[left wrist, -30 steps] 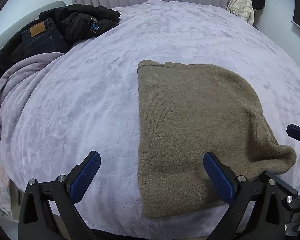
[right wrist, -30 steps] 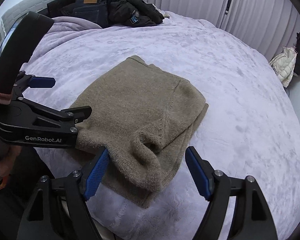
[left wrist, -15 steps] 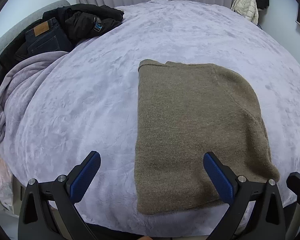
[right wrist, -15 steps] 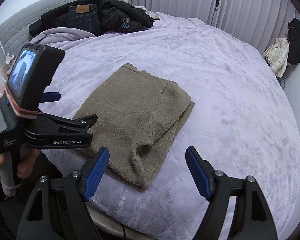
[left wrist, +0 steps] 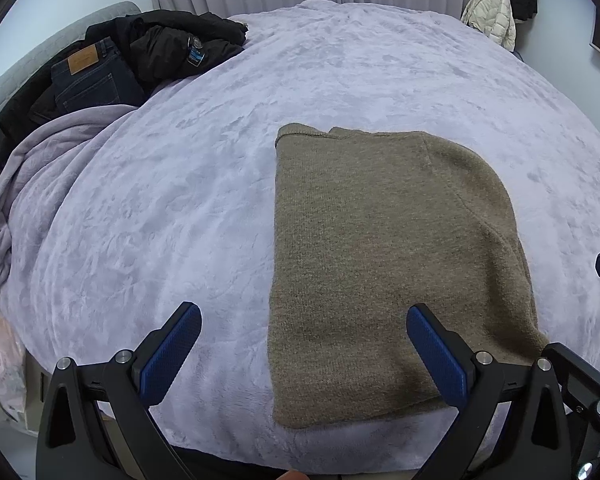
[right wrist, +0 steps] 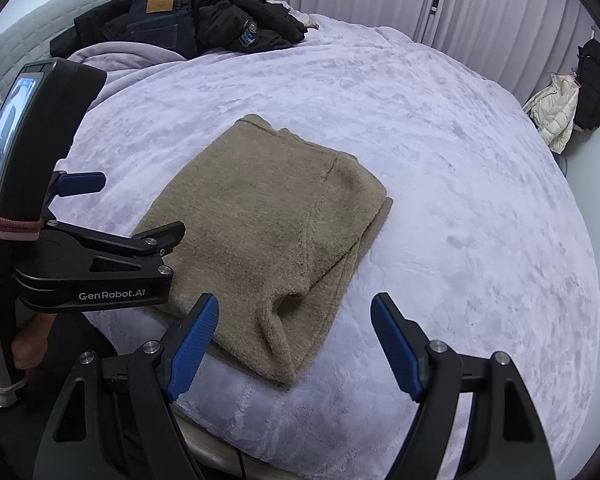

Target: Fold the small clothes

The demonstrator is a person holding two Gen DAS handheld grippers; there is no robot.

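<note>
Your left gripper (left wrist: 298, 354) and right gripper (right wrist: 296, 346) both gape wide, holding nothing. The folded brown sweater (left wrist: 384, 256) lies near you on the bed (left wrist: 180, 200): soft, thick, floppy knit. Pinch its layered near edge.

A folded sweater (left wrist: 384, 256) lies on the bed (left wrist: 180, 216) near its front edge, right of centre. Jeans (left wrist: 90, 76) and a jacket (left wrist: 172, 46) are piled at the far left corner (beside a bunched blanket (left wrist: 32, 168)), well apart from the sweater.
</note>
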